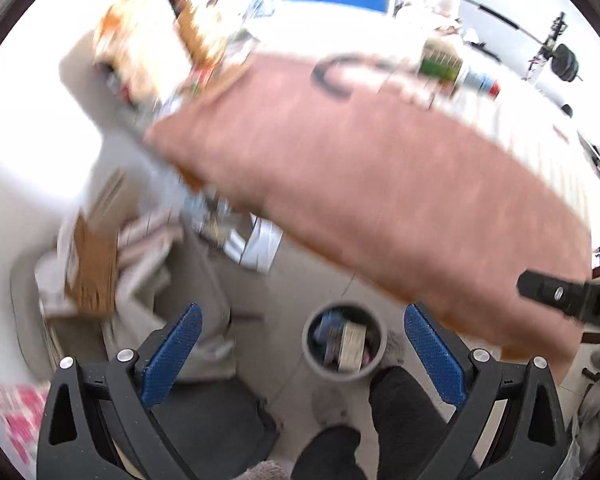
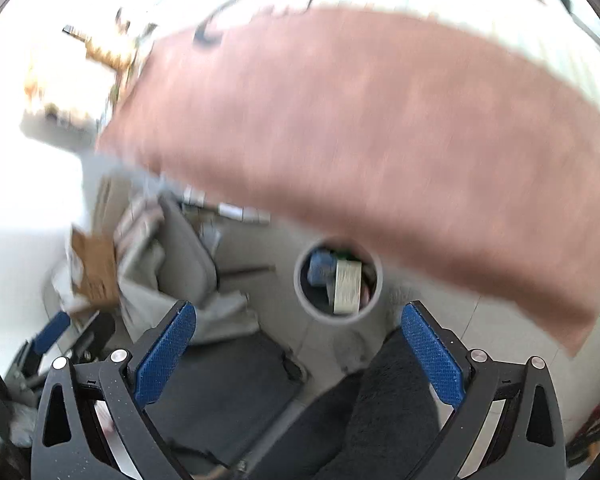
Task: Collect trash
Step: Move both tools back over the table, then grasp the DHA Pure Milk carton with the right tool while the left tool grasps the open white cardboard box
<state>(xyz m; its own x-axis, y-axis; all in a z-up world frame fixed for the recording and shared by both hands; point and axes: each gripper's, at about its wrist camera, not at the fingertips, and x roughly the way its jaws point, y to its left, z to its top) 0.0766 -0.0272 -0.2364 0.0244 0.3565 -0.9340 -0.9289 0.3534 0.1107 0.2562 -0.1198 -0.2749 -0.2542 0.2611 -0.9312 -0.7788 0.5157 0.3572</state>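
Observation:
Both views are motion-blurred. A round grey bin [image 1: 342, 342] stands on the floor below the table edge and holds several pieces of trash, among them a blue item and a pale box; it also shows in the right wrist view [image 2: 337, 276]. My left gripper [image 1: 302, 350] is open and empty, its blue pads on either side of the bin from above. My right gripper [image 2: 298, 346] is open and empty, just short of the bin. A green-labelled bottle [image 1: 456, 68] lies on the far side of the table.
A reddish-brown table top [image 1: 380, 184] fills the middle of both views [image 2: 360, 120]. Boxes and papers [image 1: 92, 272] are piled on the floor at left. A dark mat [image 2: 228, 380] and the person's dark trouser legs [image 1: 404, 412] are below. The right gripper's black tip [image 1: 560, 296] shows at right.

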